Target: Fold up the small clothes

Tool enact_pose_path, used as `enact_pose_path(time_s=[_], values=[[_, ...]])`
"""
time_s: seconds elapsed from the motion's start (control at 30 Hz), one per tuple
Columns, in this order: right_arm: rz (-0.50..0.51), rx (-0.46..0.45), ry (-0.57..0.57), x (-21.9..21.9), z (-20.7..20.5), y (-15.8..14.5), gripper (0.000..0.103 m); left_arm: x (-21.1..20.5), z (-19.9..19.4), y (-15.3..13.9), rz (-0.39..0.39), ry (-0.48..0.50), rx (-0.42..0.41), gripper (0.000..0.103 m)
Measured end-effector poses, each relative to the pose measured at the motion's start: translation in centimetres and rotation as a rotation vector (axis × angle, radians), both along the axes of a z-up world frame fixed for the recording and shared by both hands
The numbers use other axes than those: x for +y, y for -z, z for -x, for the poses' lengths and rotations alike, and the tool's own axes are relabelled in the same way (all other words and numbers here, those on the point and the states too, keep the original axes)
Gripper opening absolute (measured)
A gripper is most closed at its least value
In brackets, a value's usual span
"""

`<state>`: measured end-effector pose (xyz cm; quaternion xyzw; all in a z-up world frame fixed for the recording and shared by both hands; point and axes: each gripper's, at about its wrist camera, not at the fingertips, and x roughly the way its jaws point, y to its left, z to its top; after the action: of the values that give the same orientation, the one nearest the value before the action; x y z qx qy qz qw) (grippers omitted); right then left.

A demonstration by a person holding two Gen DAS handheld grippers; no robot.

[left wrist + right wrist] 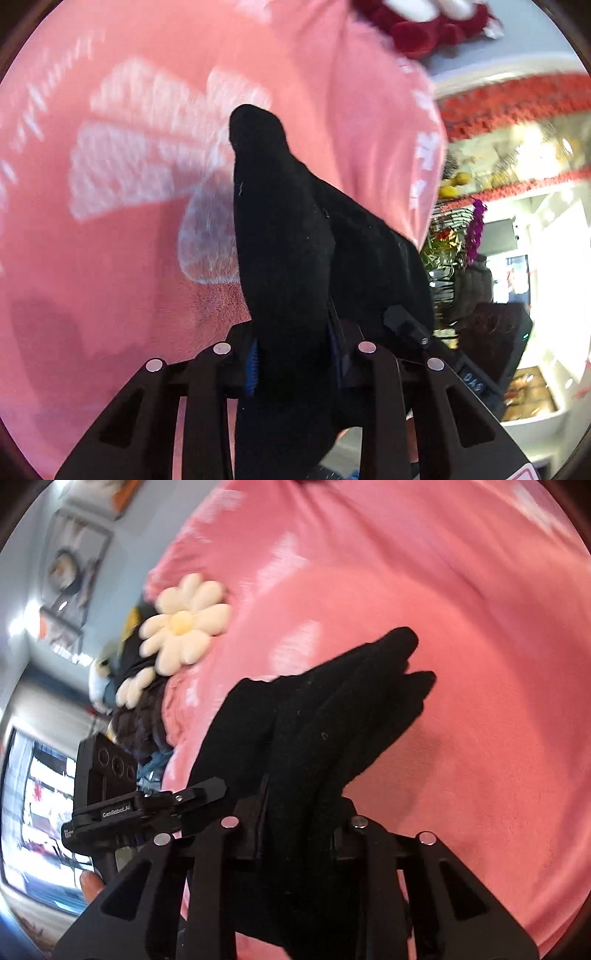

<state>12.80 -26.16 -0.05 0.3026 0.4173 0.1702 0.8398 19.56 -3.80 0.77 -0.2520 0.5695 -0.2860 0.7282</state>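
Tongs left [295, 354] and right [299, 819] each pinch black cloth [280, 236] above pink blanket [110, 258].

A pink printed bedcover [461, 627] carries a daisy-shaped plush [184, 624] near its edge.

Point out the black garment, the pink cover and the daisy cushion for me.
black garment [284, 240]: left wrist view, raised fold.
pink cover [480, 627]: right wrist view, bare stretch.
daisy cushion [183, 622]: right wrist view, yellow centre.
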Motion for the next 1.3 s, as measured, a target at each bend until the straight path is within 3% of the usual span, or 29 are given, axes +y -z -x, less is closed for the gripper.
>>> enact_pose_path(time_s=[0.13, 0.33, 0.5, 0.63, 0.77, 0.9, 0.97, 1.0, 1.03, 1.13, 1.17, 1.23, 1.3], values=[[-0.003, -0.111, -0.034, 2.9, 1.1, -5.5, 0.022, 3.4, 2.2, -6.8, -0.010, -0.005, -0.139, 0.025], [-0.012, -0.246, -0.103, 7.5, 1.6, -11.8, 0.022, 8.2, 3.8, -14.3, -0.035, -0.036, -0.290, 0.025], [-0.024, -0.301, -0.143, 11.6, -0.2, -14.0, 0.022, 11.4, 3.7, -17.9, -0.098, -0.069, -0.382, 0.026], [-0.018, -0.326, -0.174, 14.1, -1.6, -14.3, 0.022, 14.1, 3.2, -18.7, -0.126, -0.099, -0.418, 0.026], [-0.016, -0.319, -0.198, 16.5, -3.8, -13.2, 0.022, 16.2, 2.1, -17.6, -0.148, -0.137, -0.425, 0.026], [0.005, -0.279, -0.198, 18.5, -6.7, -10.2, 0.022, 17.9, -0.4, -14.3, -0.149, -0.150, -0.394, 0.026], [0.020, -0.260, -0.201, 19.1, -8.0, -8.1, 0.027, 18.4, -2.4, -11.3, -0.140, -0.147, -0.384, 0.027], [0.059, -0.240, -0.199, 19.3, -9.1, -6.2, 0.028, 18.5, -2.9, -10.1, -0.143, -0.147, -0.380, 0.033], [0.112, -0.215, -0.167, 19.3, -9.8, -4.2, 0.030, 18.8, -4.1, -7.5, -0.174, -0.159, -0.362, 0.044], [0.240, -0.058, -0.011, 16.9, -10.9, 2.3, 0.034, 20.1, -5.8, -0.5, -0.352, -0.278, -0.244, 0.046], [0.234, -0.014, 0.033, 15.7, -10.4, 3.5, 0.034, 20.9, -5.8, 1.6, -0.367, -0.310, -0.176, 0.046], [0.204, -0.052, 0.037, 14.3, -8.5, 3.1, 0.032, 22.2, -4.4, 3.1, -0.314, -0.347, -0.130, 0.044], [0.241, -0.109, 0.005, 14.5, -7.6, 1.5, 0.028, 22.1, -2.6, 2.3, -0.323, -0.352, -0.174, 0.044]])
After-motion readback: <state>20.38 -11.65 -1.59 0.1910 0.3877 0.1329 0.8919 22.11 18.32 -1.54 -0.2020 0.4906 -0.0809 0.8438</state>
